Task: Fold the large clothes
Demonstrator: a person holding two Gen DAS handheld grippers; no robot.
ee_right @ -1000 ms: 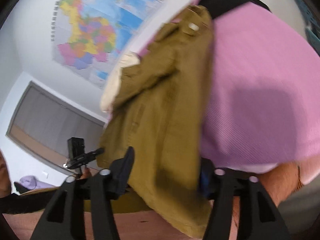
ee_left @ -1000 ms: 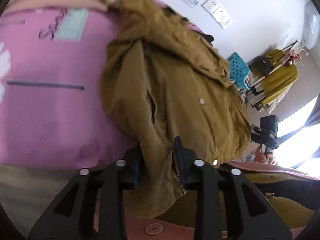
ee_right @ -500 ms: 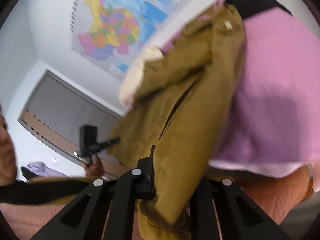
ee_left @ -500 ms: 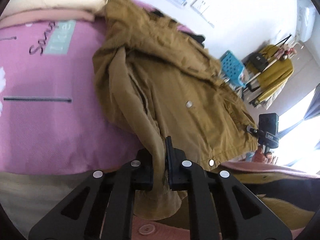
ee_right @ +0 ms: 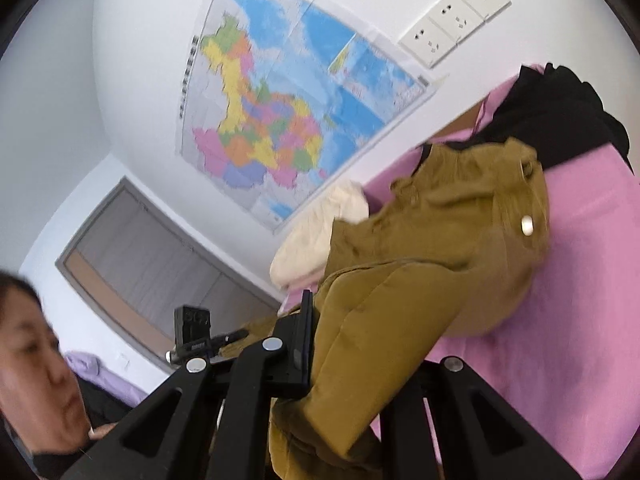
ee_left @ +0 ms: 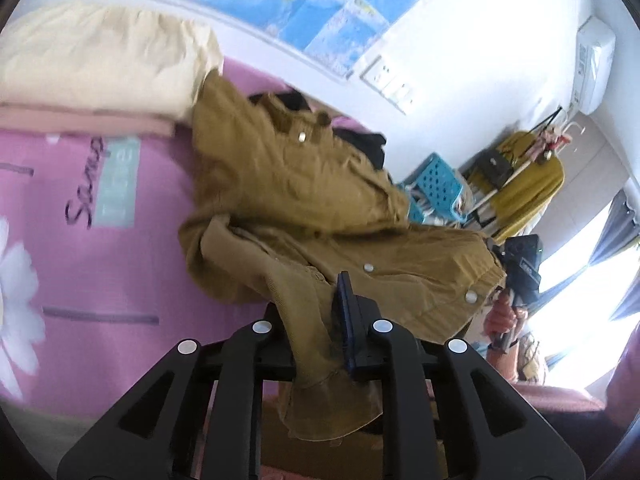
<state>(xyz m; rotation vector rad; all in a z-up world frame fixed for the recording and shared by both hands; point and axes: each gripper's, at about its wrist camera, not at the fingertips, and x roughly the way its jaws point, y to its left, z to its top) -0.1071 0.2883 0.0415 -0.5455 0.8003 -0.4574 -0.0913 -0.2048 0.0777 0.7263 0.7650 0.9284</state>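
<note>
The mustard corduroy jacket (ee_left: 320,216) lies crumpled on the pink bedsheet (ee_left: 100,248), its near hem lifted. The left gripper (ee_left: 316,332) and the right gripper (ee_right: 348,360) are each clenched on that hem. Both corners should be raised evenly and carried level toward the collar

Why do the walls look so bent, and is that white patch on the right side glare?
Left wrist view: the fisheye lens bows the wall, and the window is blown out to white, while the brown jacket is softly blurred. Right wrist view: the map curves the same way, lit evenly, and the person's face at the edge is smeared.
</note>
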